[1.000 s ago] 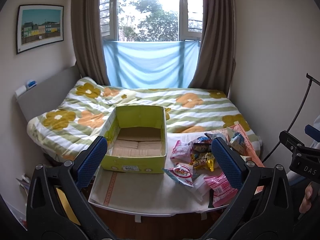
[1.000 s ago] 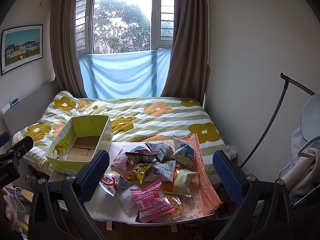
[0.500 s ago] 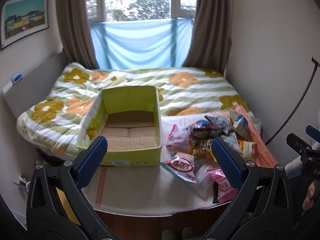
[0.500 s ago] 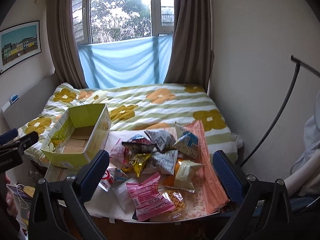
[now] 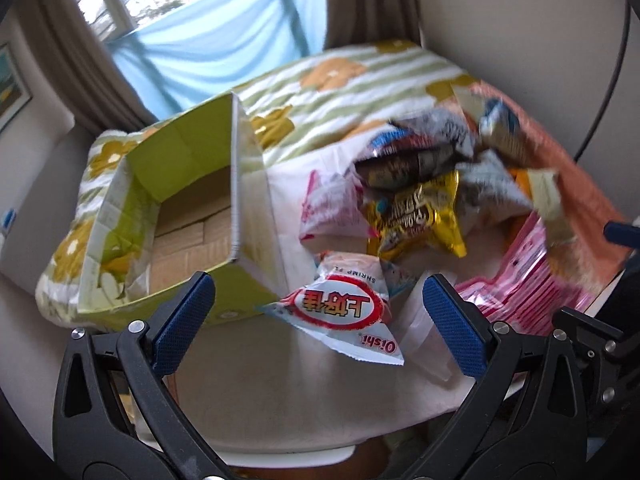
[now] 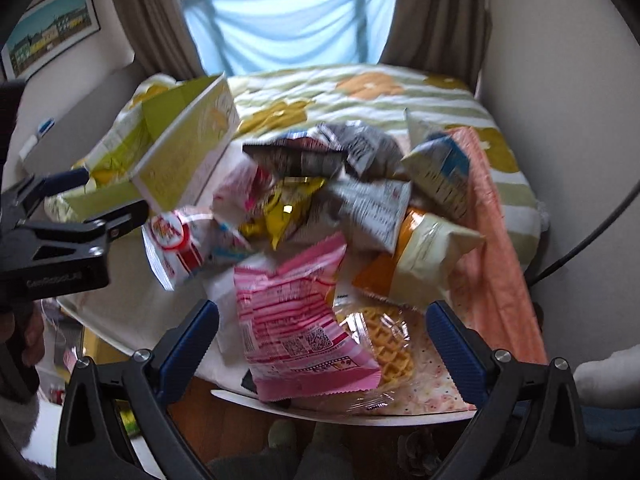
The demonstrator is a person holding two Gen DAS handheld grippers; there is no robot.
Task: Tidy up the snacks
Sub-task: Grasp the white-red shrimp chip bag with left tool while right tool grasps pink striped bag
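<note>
An open green cardboard box (image 5: 188,216) stands empty at the left of the white table (image 5: 260,380). Beside it lies a heap of snack packets: a white Oishi shrimp bag with a red ring (image 5: 340,312), a gold packet (image 5: 420,216), and a dark packet (image 5: 404,164). My left gripper (image 5: 318,316) is open just in front of the Oishi bag. In the right wrist view a pink striped packet (image 6: 296,320) and a wrapped waffle (image 6: 386,344) lie nearest. My right gripper (image 6: 322,340) hangs open over them, holding nothing.
A cream bag (image 6: 428,264) and a blue-and-white bag (image 6: 444,168) lie on an orange cloth (image 6: 492,248) at the table's right. Behind the table is a bed with a flowered quilt (image 6: 360,92). The left gripper's body (image 6: 56,240) shows at the left edge.
Both grippers have dropped and moved forward, close to the table. The Oishi bag and the pink packet now loom large between the fingers. The box and packets have not moved.
</note>
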